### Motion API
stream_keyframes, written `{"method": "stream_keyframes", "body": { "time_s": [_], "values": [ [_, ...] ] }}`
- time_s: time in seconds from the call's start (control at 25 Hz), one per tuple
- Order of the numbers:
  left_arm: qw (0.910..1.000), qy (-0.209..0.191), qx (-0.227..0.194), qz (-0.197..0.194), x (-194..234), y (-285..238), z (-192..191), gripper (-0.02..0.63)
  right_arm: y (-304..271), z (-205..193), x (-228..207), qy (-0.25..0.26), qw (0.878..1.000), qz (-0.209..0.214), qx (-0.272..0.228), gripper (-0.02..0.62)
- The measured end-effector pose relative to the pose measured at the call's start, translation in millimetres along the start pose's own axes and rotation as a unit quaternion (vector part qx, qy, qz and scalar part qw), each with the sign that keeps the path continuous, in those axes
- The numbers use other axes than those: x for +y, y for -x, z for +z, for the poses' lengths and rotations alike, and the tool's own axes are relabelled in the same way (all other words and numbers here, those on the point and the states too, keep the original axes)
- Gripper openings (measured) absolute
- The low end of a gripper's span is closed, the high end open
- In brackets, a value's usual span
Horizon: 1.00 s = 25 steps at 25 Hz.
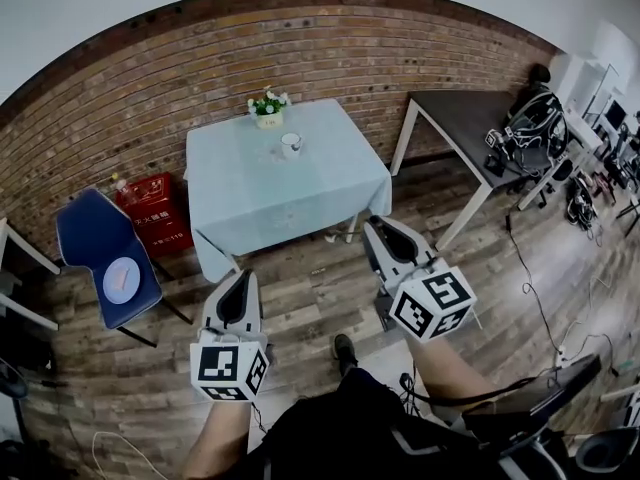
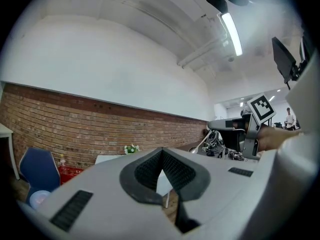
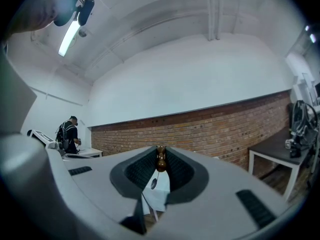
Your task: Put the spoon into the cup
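Held the spoon (image 3: 160, 162) by its brown knobbed end, clamped at the very tips of the right gripper (image 3: 161, 153), with the small bowl dangling below on a thin stem. Showed the left gripper (image 2: 162, 151) alongside with fingers together on nothing, both grippers level above the wooden floor (image 1: 310, 288) and short of the near edge of the table (image 1: 300, 203). Found the white cup (image 1: 291, 145) upright toward the table's far edge, just before a flower pot (image 1: 268, 110), well apart from the spoon.
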<state>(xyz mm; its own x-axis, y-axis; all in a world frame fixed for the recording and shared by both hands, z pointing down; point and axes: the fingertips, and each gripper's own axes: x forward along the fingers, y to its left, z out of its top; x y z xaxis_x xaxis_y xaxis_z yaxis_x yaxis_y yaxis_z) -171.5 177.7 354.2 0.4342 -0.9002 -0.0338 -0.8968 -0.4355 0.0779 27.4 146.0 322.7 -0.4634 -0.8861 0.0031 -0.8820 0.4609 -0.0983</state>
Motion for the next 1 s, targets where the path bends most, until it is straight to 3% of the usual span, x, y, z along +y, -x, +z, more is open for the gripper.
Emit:
{"method": "stream_keyframes", "body": {
  "time_s": [1.0],
  "values": [
    [0.9984, -0.027, 0.006, 0.049, -4.6, -195.7, 11.3, 0.009, -125.4, 15.0, -154.5, -0.017, 0.998, 0.066, -0.004, 0.060]
  ]
}}
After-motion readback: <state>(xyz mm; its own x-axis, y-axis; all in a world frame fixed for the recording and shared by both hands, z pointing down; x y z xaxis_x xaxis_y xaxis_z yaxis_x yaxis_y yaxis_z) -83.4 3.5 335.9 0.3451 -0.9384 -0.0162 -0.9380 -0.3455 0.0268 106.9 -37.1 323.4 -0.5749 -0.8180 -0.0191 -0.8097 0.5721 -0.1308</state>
